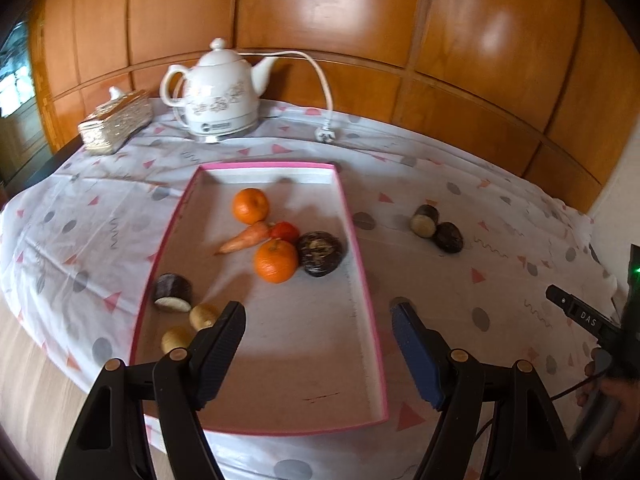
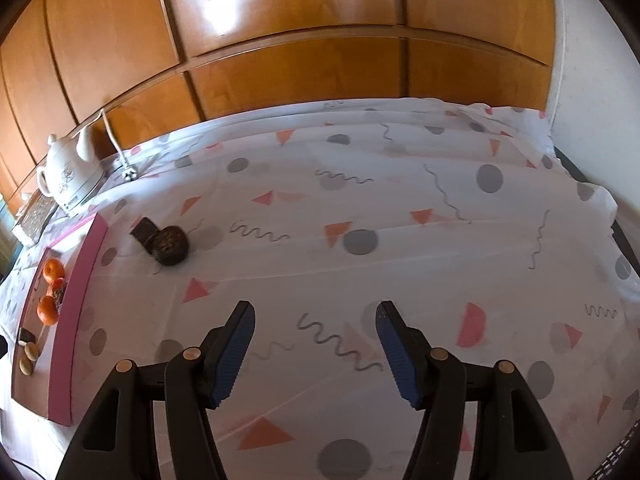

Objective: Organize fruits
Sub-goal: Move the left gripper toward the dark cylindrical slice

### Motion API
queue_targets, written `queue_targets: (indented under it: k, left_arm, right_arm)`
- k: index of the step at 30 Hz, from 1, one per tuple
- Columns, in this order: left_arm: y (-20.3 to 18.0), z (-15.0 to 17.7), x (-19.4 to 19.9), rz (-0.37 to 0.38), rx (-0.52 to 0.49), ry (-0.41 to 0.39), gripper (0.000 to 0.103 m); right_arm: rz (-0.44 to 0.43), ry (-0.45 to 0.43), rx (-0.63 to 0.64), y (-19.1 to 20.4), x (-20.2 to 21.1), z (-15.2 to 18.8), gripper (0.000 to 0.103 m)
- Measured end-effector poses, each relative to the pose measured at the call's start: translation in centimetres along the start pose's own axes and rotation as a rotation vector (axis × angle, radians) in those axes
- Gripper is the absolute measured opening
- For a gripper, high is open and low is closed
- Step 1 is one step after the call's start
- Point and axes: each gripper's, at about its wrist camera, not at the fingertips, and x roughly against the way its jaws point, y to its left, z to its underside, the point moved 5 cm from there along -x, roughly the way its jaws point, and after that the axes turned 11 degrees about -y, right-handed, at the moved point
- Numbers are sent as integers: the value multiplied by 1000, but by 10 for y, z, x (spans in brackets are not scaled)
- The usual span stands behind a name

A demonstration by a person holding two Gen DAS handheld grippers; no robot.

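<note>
Jaws of left gripper [image 1: 318,316] and right gripper [image 2: 315,318] parted wide, holding nothing. Counted in pink-rimmed tray [image 1: 362,280]: two oranges [image 1: 276,261], one carrot [image 1: 245,239]. Outside on tablecloth [image 2: 400,208]: two dark fruits [image 1: 437,229].

1. Bright and warm in both views.
2. White glare patches on the glossy wooden panels [image 1: 320,12], strongest upper left in the right wrist view.
3. Soft shadows under the fruit in the pink tray [image 1: 362,256].
4. Strong fisheye bending, dark corners.
5. Slight blur at the edges.

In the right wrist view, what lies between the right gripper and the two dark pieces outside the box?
Only bare patterned tablecloth: nothing sits between the right gripper and the dark pieces in the right wrist view.
</note>
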Motion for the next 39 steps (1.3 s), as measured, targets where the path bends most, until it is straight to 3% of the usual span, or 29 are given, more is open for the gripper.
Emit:
queue_targets:
  k: [14,17,31,39]
  left_arm:
    - [-56,-29,-38,123,-124,39,75]
    - [-66,-35,-52,149,-137,60,70]
    - [-115,-47,-126,216,-150,167,51]
    - [-120,-52,-178,232,-66,229,47]
  right_arm:
    - [59,-7,-48,-37,6,1,64]
    - [72,-5,-59,-45,6,2,64]
    - [113,-1,-96,-72,7,3,64]
    - [124,10,-111,-83,6,5,64]
